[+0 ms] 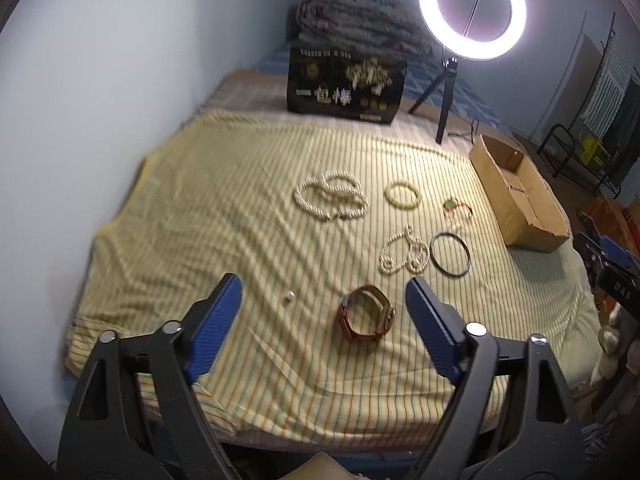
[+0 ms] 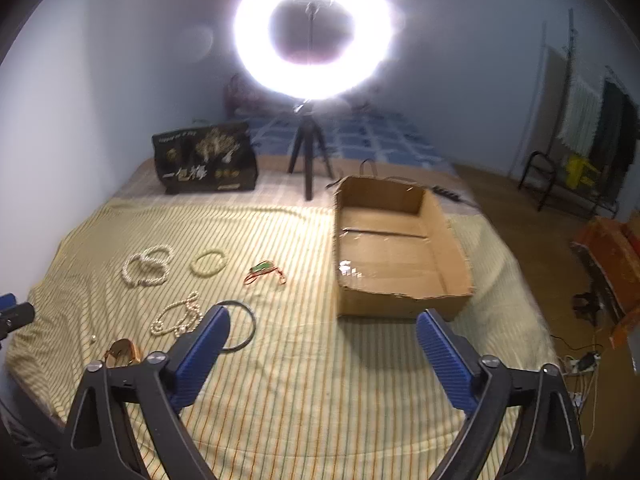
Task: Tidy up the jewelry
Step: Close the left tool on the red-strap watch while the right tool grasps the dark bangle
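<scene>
Hovering over the near edge of the bed (image 1: pixel 200 184), I have both tools empty, their jaws spread wide apart with nothing between them. My left gripper (image 1: pixel 324 300) points at the brown leather watch (image 1: pixel 366 314), which lies on the striped cloth just beyond and between its blue pads. A tiny pale ring or bead (image 1: pixel 289 297) sits to the watch's left; I cannot tell which it is. Farther off lie the small pearl strand (image 1: pixel 404 254) with the thin dark bangle (image 1: pixel 451 255) just beside it on the right, then the big pearl necklace (image 1: pixel 330 200), the green jade bangle (image 1: pixel 403 197) and a red-corded green pendant (image 1: pixel 456 208).

My right gripper (image 2: pixel 322 330) faces the open cardboard box (image 2: pixel 440 264) at the far right of the cloth. Something small glints on its floor, but I cannot make out what.

I judge the sorting is barely begun, since nearly every piece is spread on the cloth. The next move looks like the watch: lower the left tool, straddle the strap's upright loop, close gently so it does not slip, then carry it right to the box.
</scene>
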The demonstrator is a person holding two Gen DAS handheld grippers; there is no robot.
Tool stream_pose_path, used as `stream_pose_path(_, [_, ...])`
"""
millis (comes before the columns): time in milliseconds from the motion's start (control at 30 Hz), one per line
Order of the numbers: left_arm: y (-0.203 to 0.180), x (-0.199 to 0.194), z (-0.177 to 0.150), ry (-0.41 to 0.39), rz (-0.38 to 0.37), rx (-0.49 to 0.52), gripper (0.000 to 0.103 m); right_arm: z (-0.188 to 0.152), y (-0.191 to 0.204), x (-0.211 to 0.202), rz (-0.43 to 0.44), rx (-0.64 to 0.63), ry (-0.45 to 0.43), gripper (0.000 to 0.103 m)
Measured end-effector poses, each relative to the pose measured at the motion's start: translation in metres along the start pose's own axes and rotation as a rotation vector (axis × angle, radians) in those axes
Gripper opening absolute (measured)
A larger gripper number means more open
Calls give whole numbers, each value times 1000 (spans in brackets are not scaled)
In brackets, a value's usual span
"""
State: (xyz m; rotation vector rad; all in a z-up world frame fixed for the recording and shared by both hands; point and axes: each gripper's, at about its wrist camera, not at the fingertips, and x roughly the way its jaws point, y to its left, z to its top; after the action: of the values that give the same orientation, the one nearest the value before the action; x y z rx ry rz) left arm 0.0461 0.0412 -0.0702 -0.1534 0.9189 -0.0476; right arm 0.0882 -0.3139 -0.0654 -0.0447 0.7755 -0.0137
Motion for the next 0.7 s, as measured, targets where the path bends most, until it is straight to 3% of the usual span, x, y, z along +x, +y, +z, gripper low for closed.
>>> stream_pose_path(233, [4,29,-5,145,-76,-47,60,8,7,45,160,17,136,82])
stream_pose_path(367, [4,46,-7,207,-89,-60,54,4,25,77,263,-6,252,74])
stream_pose_path(700, [3,106,-15,413,-114,-113,37,-6,37,137,325,62,455,49])
